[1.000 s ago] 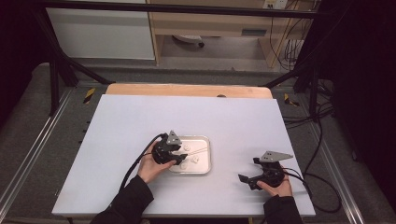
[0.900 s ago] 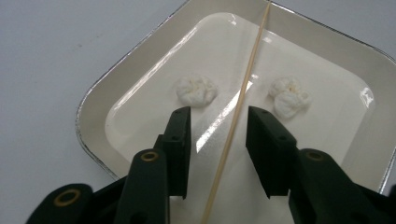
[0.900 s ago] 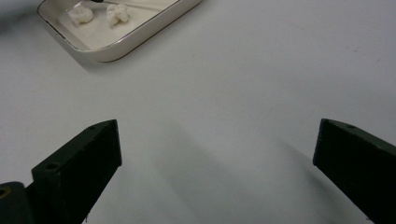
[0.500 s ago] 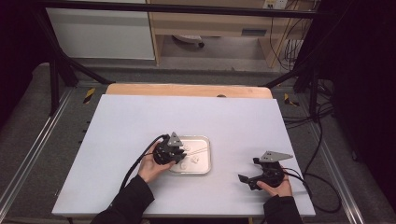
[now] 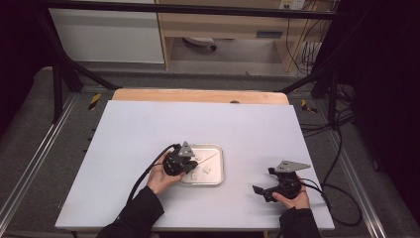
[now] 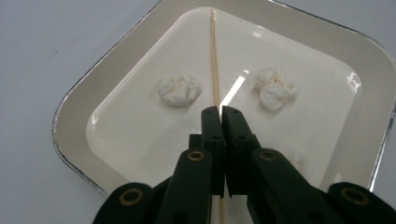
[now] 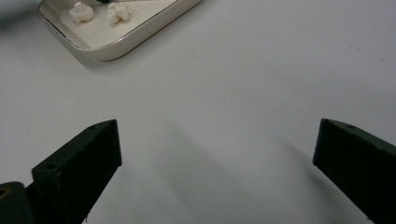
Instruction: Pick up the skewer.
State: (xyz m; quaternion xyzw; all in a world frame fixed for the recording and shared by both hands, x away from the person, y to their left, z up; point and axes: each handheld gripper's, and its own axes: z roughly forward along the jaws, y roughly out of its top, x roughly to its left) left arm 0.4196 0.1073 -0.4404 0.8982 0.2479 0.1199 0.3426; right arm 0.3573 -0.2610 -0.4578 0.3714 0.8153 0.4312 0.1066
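Observation:
A shallow metal tray [image 5: 221, 168] sits on the white table and holds a thin wooden skewer [image 6: 214, 56] and white fluffy lumps [image 6: 179, 89] [image 6: 275, 86]. My left gripper [image 6: 222, 112] reaches into the tray from its left side [image 5: 193, 166]. Its jaws have just been closing and now stand shut on the skewer's near end, which passes between them. The lumps lie on either side of the skewer, untouched. My right gripper [image 5: 264, 181] rests low at the table's right front, jaws wide open [image 7: 215, 140] with nothing between them, and the tray [image 7: 116, 46] lies far off to its upper left.
The white table top [image 5: 148, 129] has a wooden strip [image 5: 198, 95] along its far edge. Black frame posts and cables stand around the table. Each gripper trails a black cable toward the front edge.
The left gripper's jaws have drawn together over the tray. Both hands have kept their places.

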